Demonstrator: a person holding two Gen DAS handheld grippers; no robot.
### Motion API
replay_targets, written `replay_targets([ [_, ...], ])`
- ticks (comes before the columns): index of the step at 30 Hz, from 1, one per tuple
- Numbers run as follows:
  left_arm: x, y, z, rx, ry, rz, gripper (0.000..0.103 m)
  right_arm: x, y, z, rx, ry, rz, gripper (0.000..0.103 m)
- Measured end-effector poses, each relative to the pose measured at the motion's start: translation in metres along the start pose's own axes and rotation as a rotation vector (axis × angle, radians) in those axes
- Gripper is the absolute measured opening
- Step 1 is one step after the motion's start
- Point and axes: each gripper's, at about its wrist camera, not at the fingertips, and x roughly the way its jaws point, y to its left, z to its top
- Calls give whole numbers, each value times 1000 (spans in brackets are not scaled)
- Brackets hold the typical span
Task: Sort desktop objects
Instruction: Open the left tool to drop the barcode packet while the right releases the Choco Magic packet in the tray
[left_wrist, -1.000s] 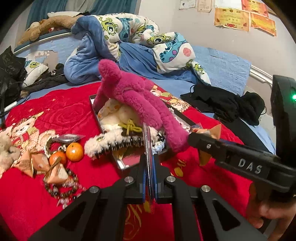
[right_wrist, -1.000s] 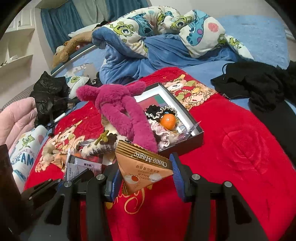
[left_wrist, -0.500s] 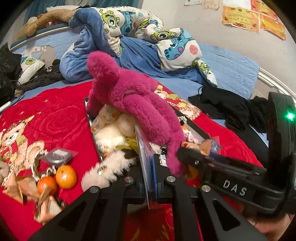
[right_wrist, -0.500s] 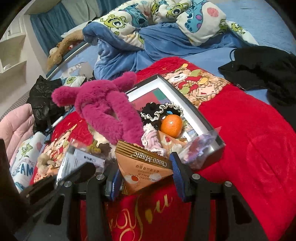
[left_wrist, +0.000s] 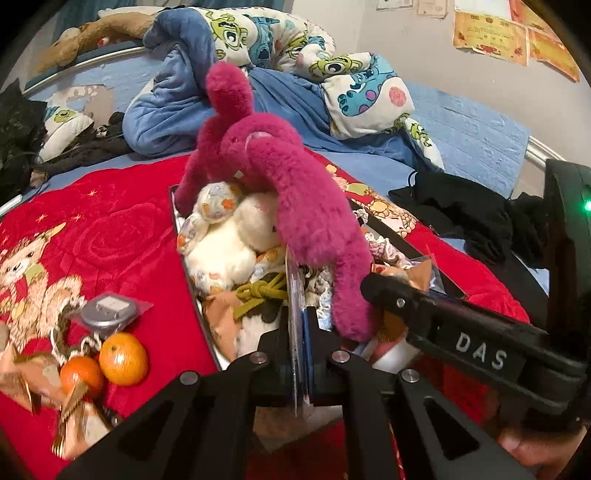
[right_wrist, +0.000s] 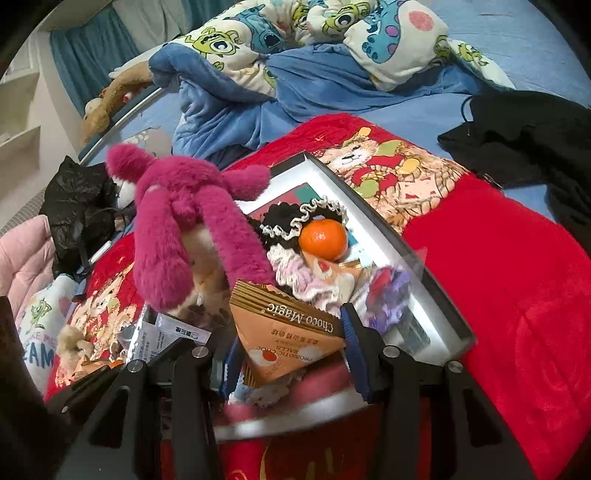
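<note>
A black box (right_wrist: 417, 258) lies on the red blanket, filled with a magenta plush (right_wrist: 192, 229), a cream plush (left_wrist: 229, 251), hair scrunchies and an orange (right_wrist: 323, 239). My right gripper (right_wrist: 290, 354) is shut on a brown triangular Choco Magic packet (right_wrist: 291, 332) and holds it over the box's near edge. My left gripper (left_wrist: 299, 354) is shut on a thin clear flat packet (left_wrist: 295, 314), held edge-on above the box (left_wrist: 192, 280). The packet also shows in the right wrist view (right_wrist: 159, 336). The right gripper's finger crosses the left wrist view (left_wrist: 461, 339).
Two oranges (left_wrist: 110, 362), a grey round item in a bag (left_wrist: 109, 310), brown packets and beads lie on the red blanket (left_wrist: 110, 236) left of the box. Black clothing (right_wrist: 524, 147) lies to the right. A blue quilt (right_wrist: 332, 81) is heaped behind.
Both grippers have moved forward with their packets and now hang over the box. The box and plush toys fill more of both views.
</note>
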Motion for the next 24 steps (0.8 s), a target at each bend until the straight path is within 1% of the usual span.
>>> replay_targets([
  [5,-8,0,-6,-1,-4,14,6,-14,7,-12,-28,8,-13,46],
  [7,-11,1,-8,-4,-5,19,6,-18,11,-14,-53,10,-32,46],
  [12,-15,5,-13,-26,-3,30,6,-19,16,-19,-82,1,-44,46],
  [18,-15,3,-12,-20,-3,41,6,-18,18,-23,-94,-28,-62,46],
  [24,-17,3,-13,-14,-3,54,7,-19,16,-23,-80,-29,-52,46],
])
